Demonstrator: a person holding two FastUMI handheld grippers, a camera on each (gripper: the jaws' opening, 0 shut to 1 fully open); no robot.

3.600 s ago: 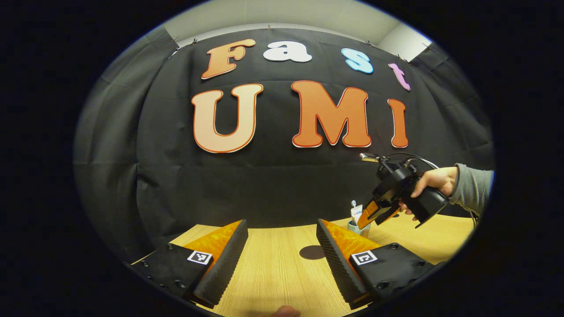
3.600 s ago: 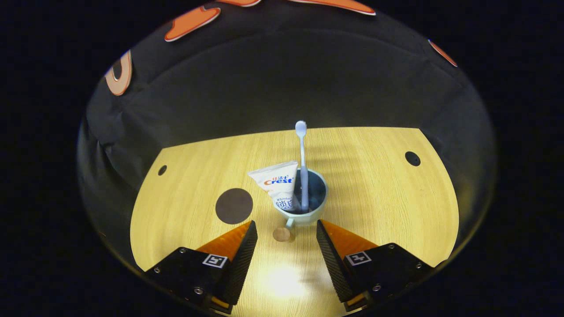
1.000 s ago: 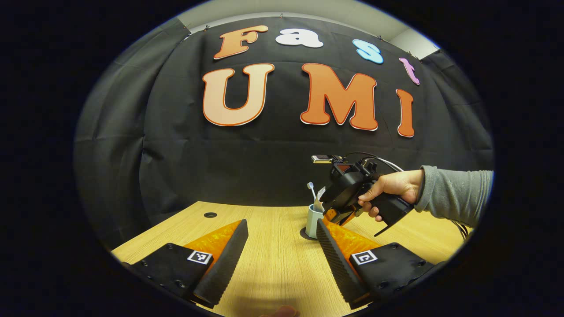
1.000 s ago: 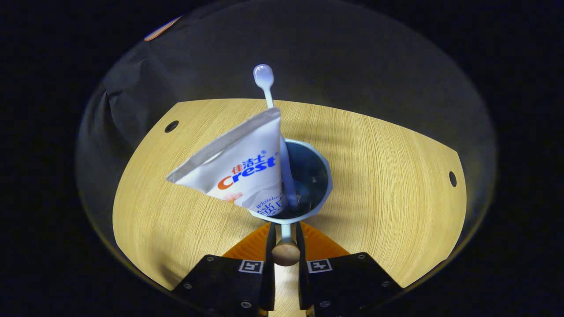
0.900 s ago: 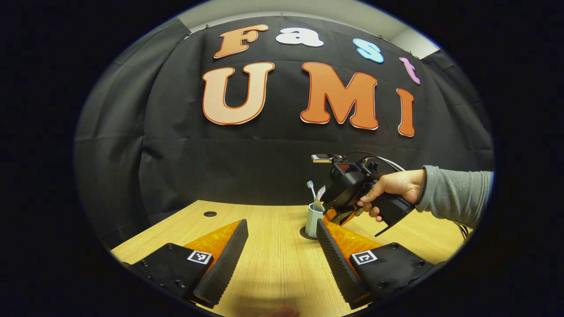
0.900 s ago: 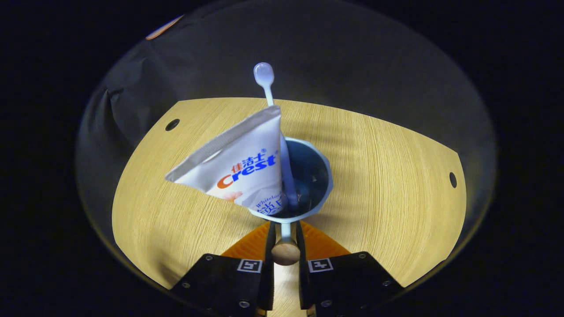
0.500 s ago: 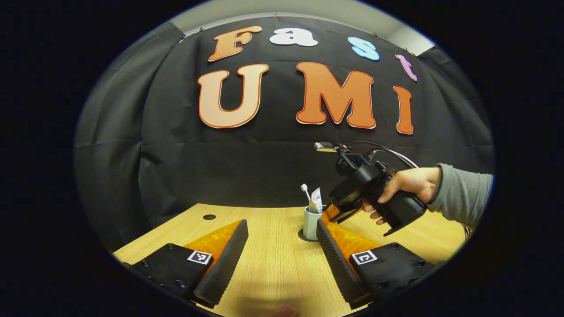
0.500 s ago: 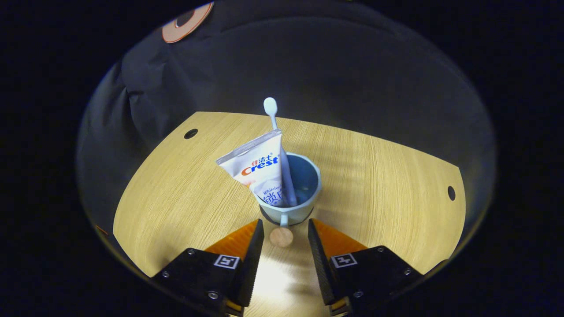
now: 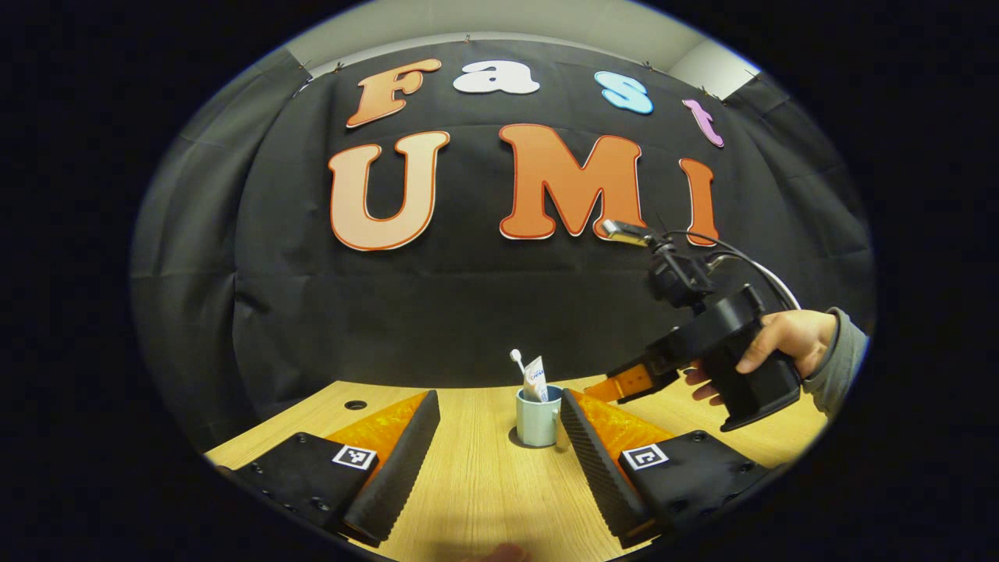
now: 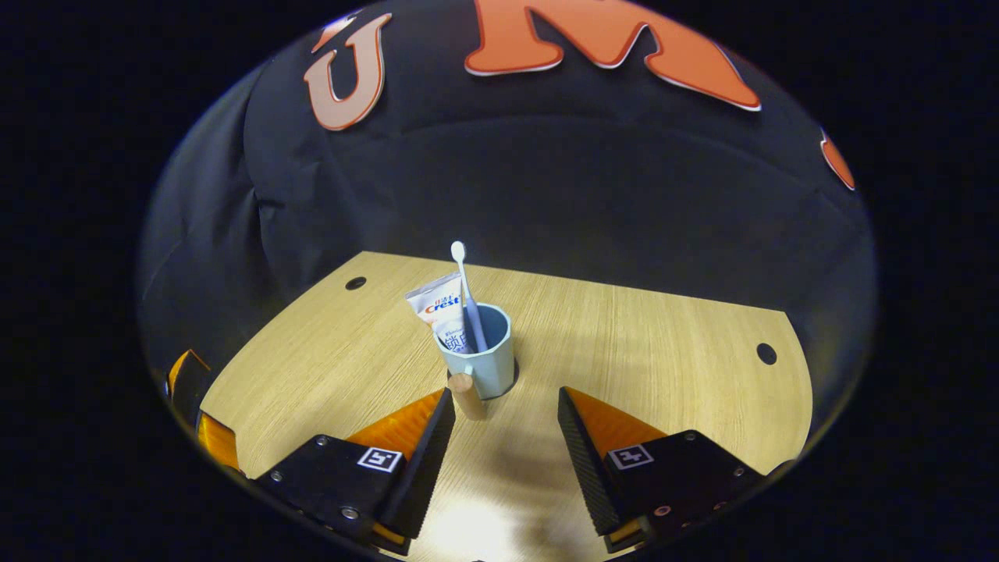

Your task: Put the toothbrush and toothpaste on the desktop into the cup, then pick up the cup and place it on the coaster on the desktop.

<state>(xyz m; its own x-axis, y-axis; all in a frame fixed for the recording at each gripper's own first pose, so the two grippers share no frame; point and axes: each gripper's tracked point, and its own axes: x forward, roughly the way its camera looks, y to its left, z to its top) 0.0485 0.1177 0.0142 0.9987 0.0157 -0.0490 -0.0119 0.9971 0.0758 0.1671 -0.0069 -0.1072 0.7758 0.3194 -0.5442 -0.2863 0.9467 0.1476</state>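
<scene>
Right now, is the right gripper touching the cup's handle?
Apart. In the right gripper view the right gripper is open, and bare desktop shows between its fingertips and the handle of the cup.

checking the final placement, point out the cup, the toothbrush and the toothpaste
cup (image 10: 490, 367), right gripper view, on its outer wall.
toothbrush (image 10: 458, 250), right gripper view, on its head above the cup.
toothpaste (image 10: 435, 303), right gripper view, on the tube's flat end.

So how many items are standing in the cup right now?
2. The toothbrush stands in the cup, head up; the toothpaste leans beside it against the rim. Anything lower inside the cup would be hidden.
</scene>
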